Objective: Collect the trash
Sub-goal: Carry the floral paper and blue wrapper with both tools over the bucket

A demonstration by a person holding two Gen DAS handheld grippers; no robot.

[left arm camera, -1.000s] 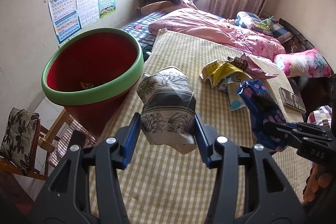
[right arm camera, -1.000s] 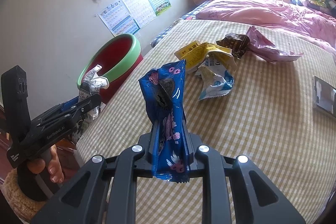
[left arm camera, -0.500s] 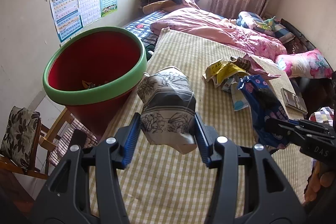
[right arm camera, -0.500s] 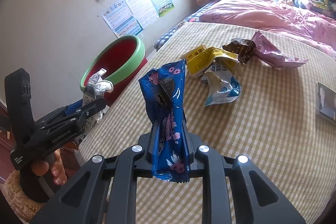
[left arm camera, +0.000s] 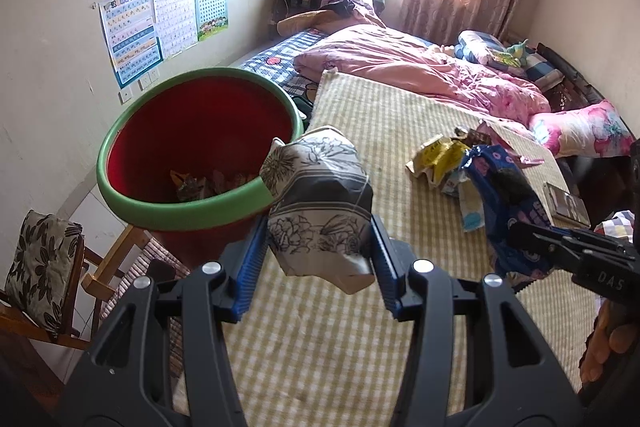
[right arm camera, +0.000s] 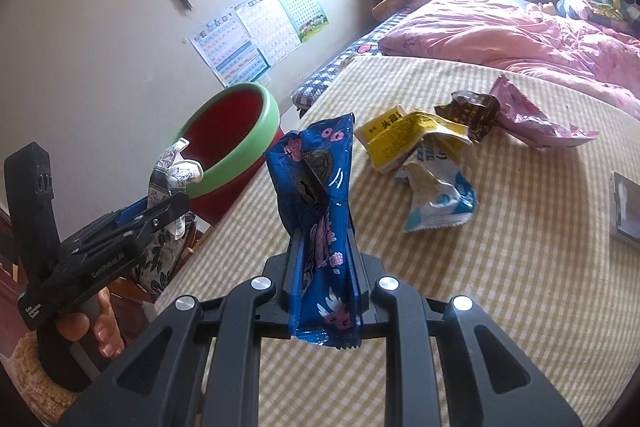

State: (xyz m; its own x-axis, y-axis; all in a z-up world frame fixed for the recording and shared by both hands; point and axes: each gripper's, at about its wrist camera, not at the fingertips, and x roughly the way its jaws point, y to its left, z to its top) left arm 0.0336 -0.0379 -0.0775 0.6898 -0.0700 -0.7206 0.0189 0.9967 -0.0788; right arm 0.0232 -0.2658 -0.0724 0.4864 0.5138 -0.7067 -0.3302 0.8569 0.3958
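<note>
Clamping a floral wrapper [left arm camera: 320,203] in the left gripper [left arm camera: 316,259], just beside the green rim of the red bin [left arm camera: 192,215]. Pinching a blue wrapper [right arm camera: 320,219] upright in the right gripper [right arm camera: 324,275], above the checked mat [right arm camera: 500,267]. More wrappers [right arm camera: 424,155] lying farther out on the mat, near a pink quilt [right arm camera: 500,35].

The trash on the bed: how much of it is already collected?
Some wrappers already lie in the red bin. The left gripper holds a crumpled flowered paper near the rim; the right gripper holds a blue cookie wrapper. About four wrappers remain on the bed.
</note>
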